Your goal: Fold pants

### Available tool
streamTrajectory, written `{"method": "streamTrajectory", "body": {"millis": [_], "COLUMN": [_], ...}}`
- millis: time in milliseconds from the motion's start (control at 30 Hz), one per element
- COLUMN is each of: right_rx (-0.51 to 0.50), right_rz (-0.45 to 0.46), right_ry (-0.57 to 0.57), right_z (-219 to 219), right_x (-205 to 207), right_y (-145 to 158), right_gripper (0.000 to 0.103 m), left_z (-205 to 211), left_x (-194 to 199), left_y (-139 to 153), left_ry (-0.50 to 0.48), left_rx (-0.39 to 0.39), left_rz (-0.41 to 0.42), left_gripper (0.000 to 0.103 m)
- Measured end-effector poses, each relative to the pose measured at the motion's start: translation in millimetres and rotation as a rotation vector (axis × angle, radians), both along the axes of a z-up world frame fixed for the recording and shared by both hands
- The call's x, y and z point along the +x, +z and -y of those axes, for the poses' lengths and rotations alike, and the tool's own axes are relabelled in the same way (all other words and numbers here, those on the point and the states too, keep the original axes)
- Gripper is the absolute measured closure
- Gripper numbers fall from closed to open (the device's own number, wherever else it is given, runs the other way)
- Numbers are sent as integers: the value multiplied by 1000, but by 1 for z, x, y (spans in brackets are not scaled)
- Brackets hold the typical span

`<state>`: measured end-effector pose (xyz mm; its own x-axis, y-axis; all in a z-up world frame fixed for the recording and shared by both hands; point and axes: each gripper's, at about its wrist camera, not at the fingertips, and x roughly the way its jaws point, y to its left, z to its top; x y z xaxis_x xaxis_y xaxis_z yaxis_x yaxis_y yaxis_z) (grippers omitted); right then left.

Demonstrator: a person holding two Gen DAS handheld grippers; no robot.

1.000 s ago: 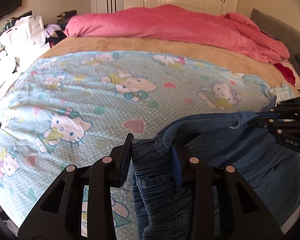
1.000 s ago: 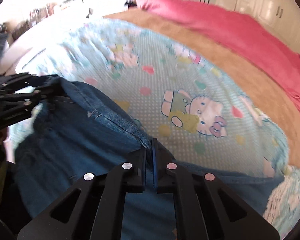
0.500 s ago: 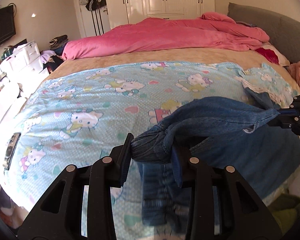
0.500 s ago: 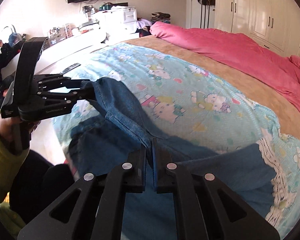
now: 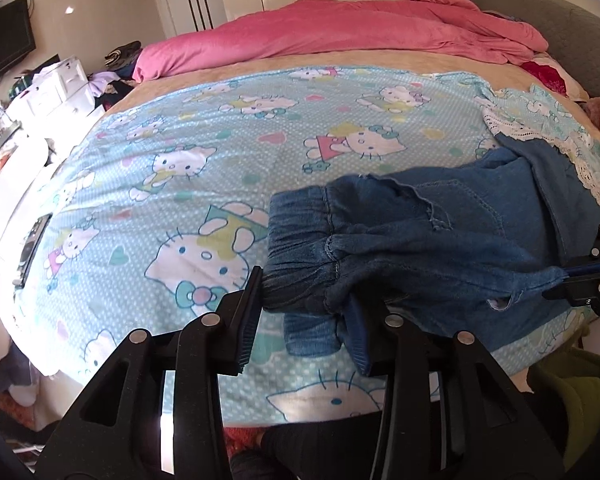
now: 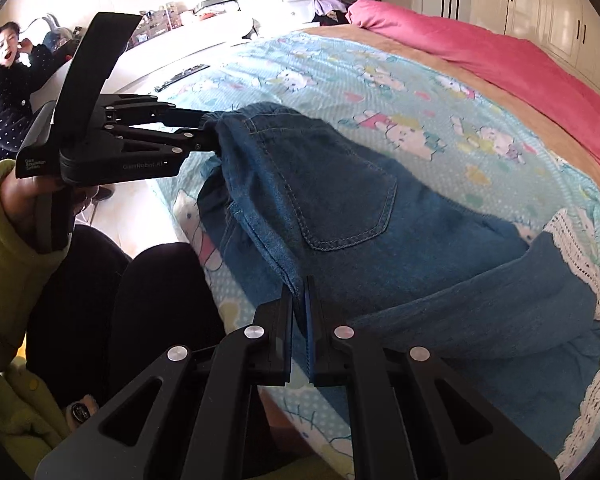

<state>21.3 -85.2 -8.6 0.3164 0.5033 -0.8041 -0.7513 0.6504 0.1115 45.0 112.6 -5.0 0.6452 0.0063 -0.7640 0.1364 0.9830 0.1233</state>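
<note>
Blue denim pants [image 5: 440, 220] are stretched between my two grippers just above the near right part of the bed, their lower part lying on the cartoon-cat sheet [image 5: 180, 168]. My left gripper [image 5: 304, 292] has the bunched elastic waistband between its pads; its jaws are opening, but the cloth still fills the gap. From the right wrist the left gripper [image 6: 206, 132] shows holding that waistband end, and a back pocket of the pants [image 6: 340, 200] faces up. My right gripper [image 6: 299, 292] is shut on a thin denim edge; the right gripper [image 5: 572, 276] appears at the frame's right side.
A pink duvet [image 5: 340, 28] lies across the far side of the bed. A lace-trimmed cloth [image 5: 540, 128] lies at the right, partly over the pants. A dark flat device [image 5: 30, 248] rests at the bed's left edge. A person [image 6: 8, 80] sits at the far left by a desk.
Both grippers have drawn back toward the near edge of the bed with the pants. The denim hangs lower and more of it lies spread on the sheet. The left jaws stand slightly wider.
</note>
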Motion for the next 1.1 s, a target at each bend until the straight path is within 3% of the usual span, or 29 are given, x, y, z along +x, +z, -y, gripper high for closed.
{"method": "streamTrajectory", "body": {"millis": [300,433,533,700,933,1100], "right_rx": [0,-3,-2,-3,4,51], "right_rz": [-23,-19,-25,-45,-63,-64], "right_ry": [-12,-5,2,3,23,18], "right_z": [-1,-4,-4,-4,-5,4], "right_x": [-1,-2,-5,-7,-11,-14], "right_y": [-11,-11,-12,-16,-15,3], "right_gripper": [95,93,92,92,85,72], "left_z": [-18,-25,-24,-21,15,40], "left_x": [-13,-24,-35,-43,-19,-2], "left_y": [-6,-2,3,19,30,-2], "left_ry": [55,73,92,89,6,3], "left_rx": [-74,-105,-62,-99,-243,-69], "left_rz": [-55,-55,-36,-6,-7,-73], "left_gripper": [58,58,61,62,63,65]}}
